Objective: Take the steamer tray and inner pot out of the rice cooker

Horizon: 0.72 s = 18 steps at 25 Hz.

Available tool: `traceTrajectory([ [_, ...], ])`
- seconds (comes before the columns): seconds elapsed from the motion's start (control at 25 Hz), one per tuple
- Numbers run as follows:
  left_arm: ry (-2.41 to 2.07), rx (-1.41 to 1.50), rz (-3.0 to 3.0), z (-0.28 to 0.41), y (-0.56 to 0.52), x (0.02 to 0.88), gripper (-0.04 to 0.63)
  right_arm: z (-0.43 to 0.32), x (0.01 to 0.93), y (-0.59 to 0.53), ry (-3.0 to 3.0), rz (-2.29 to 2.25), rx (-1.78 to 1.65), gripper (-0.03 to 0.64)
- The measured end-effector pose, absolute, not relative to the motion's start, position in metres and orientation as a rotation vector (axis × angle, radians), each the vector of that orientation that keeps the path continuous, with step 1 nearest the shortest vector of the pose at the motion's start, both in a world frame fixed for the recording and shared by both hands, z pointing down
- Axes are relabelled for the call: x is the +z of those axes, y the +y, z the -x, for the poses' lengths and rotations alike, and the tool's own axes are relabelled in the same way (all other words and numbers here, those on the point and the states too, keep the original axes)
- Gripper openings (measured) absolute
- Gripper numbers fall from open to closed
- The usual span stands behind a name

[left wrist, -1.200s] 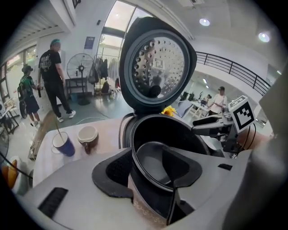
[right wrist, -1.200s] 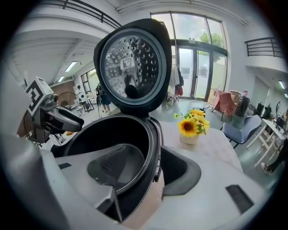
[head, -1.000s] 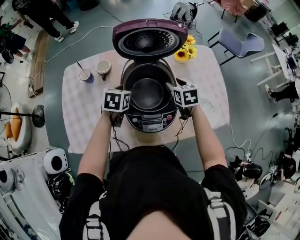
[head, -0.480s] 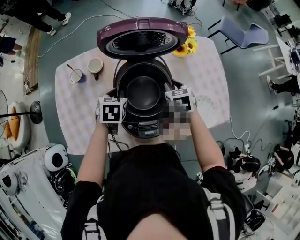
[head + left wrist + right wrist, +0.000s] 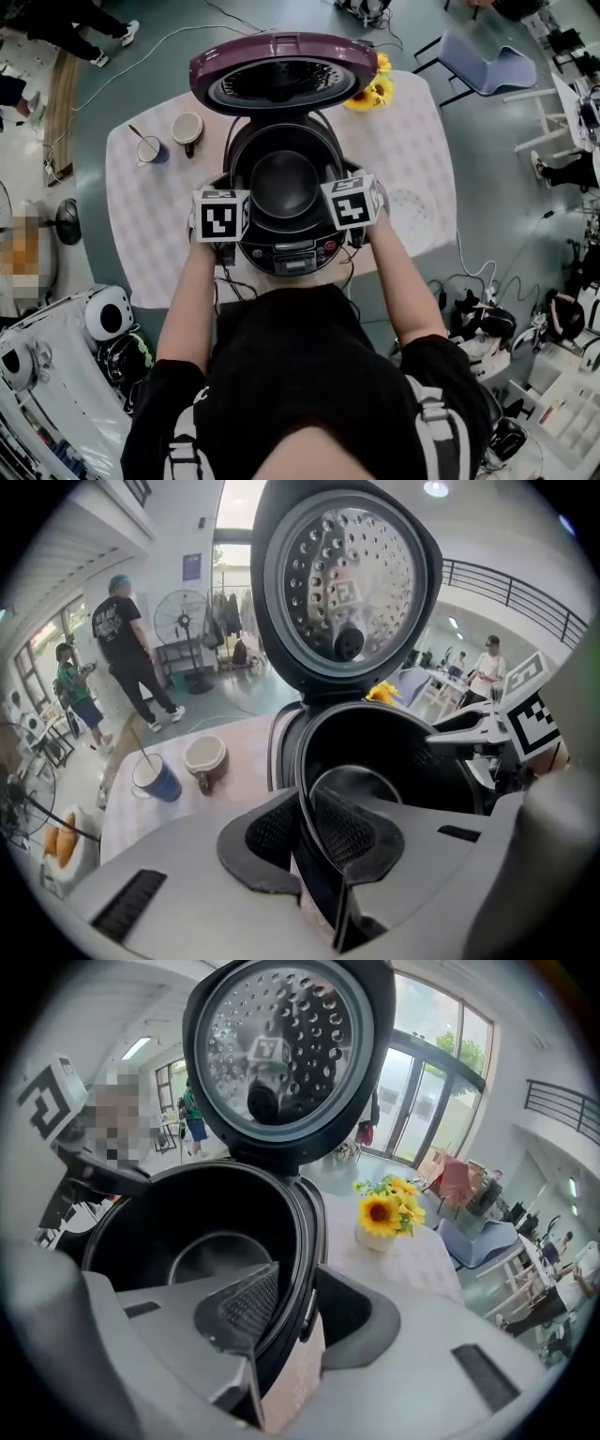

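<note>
The rice cooker (image 5: 286, 253) stands open on the table, its purple lid (image 5: 281, 75) tipped back. The black inner pot (image 5: 284, 183) sits inside it. My left gripper (image 5: 234, 185) is on the pot's left rim. In the left gripper view (image 5: 305, 832) its jaws have just been closing, and one pad now presses each side of the rim (image 5: 302, 803). My right gripper (image 5: 345, 180) holds the right rim. In the right gripper view (image 5: 300, 1312) its jaws have also just been closing, and the rim (image 5: 309, 1241) is pinched between the pads. I see no tray in the pot.
Behind the cooker on the left are a blue cup with a spoon (image 5: 150, 148) and a brown mug (image 5: 187, 128). Sunflowers (image 5: 370, 94) stand at the back right. A pale round perforated thing (image 5: 410, 208) lies on the tablecloth to the right. Cables trail off the table's front.
Both marker cubes have drawn in toward the pot and tilted. The jaws have closed from apart onto the pot's rim on both sides. The pot stays in the cooker.
</note>
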<state>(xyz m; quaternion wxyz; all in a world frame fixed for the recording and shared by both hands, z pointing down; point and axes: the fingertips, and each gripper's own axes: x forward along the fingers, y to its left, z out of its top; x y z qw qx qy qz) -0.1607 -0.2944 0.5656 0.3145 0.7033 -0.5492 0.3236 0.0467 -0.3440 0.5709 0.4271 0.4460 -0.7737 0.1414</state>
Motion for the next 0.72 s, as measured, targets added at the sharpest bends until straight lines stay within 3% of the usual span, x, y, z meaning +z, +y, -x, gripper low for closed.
traceTrajectory([
  [0.48, -1.421, 0.636, -1.893, 0.162, -0.292, 0.543, 0.037, -0.043, 0.571, -0.339, -1.815, -1.12, 0.255, 0.102],
  [0.72, -1.369, 0.518, -1.883, 0.166, -0.297, 0.537, 0.029, -0.043, 0.561, -0.344, -1.854, -1.215, 0.409, 0.069],
])
